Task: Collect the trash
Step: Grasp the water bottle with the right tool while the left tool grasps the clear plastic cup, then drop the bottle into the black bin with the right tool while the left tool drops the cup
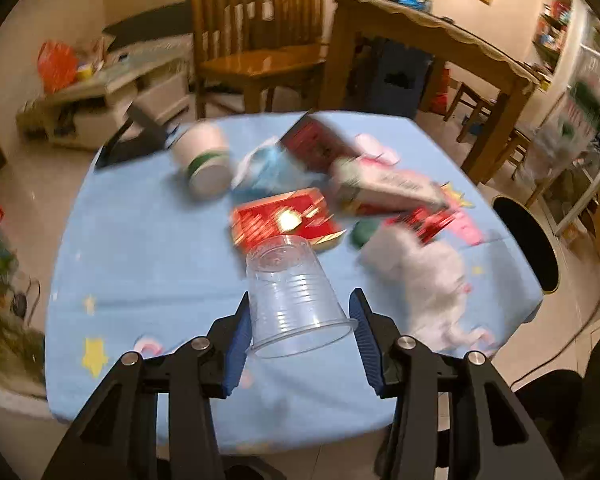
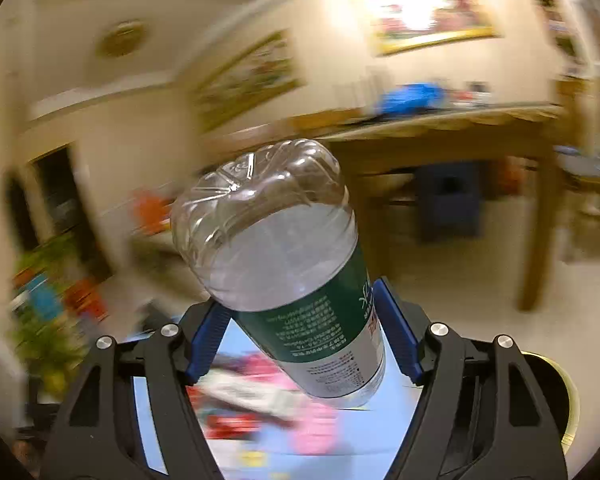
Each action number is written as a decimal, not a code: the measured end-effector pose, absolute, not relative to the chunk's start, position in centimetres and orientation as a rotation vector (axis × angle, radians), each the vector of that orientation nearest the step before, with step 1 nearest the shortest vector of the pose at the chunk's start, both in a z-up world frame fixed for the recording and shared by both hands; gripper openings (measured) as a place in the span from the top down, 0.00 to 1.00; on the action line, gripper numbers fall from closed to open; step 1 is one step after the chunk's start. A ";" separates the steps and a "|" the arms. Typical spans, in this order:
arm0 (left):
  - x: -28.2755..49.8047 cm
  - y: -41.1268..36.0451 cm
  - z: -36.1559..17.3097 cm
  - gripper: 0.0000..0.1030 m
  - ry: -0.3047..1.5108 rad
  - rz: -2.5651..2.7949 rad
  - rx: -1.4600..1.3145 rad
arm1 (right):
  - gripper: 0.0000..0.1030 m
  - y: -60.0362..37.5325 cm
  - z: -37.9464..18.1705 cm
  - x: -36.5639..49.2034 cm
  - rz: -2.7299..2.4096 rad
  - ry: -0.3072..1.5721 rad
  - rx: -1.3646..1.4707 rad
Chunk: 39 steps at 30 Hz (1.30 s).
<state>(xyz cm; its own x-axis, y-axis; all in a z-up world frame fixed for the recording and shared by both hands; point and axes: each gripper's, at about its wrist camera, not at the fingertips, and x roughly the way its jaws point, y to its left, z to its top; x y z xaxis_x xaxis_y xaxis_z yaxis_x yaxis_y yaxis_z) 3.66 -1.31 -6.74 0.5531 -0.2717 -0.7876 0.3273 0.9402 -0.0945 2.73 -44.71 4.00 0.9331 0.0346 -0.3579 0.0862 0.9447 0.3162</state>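
Left gripper (image 1: 300,330) fingers straddle the flimsy, crushable clear cup (image 1: 294,300); right gripper (image 2: 300,334) pinches the light, slippery bottle (image 2: 284,256) mid-label.

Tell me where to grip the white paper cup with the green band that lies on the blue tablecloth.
Grip the white paper cup with the green band across its mid-body, coming from above. It lies on its side, open mouth toward the camera, so the round wall offers two opposing sides; the thin rim would likely crush.
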 end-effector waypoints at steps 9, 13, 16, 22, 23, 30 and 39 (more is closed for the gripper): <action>4.7 -15.9 -4.2 0.55 0.884 -0.579 0.138 | 0.32 -55.6 -8.2 4.8 -0.304 0.795 0.559; 4.6 -22.6 -5.4 0.55 0.904 -0.658 0.191 | 0.32 -56.2 -14.8 6.7 -0.321 1.015 0.629; 4.7 -27.5 -7.3 0.55 0.941 -0.700 0.239 | 0.27 -57.2 -17.5 7.4 -0.325 1.091 0.652; 4.3 -33.2 -9.7 0.55 0.965 -0.721 0.328 | 0.06 -60.6 -18.3 7.7 -0.364 1.087 0.695; 4.3 -33.9 -10.2 0.55 0.971 -0.725 0.341 | 0.06 -61.2 -18.0 7.0 -0.382 1.057 0.710; 4.8 -38.4 -12.6 0.55 1.000 -0.735 0.404 | 0.05 -64.8 -11.9 0.6 -0.536 0.683 0.787; 6.0 -43.1 -14.0 0.39 1.029 -0.786 0.436 | 0.05 -69.6 -9.4 -4.2 -0.631 0.481 0.826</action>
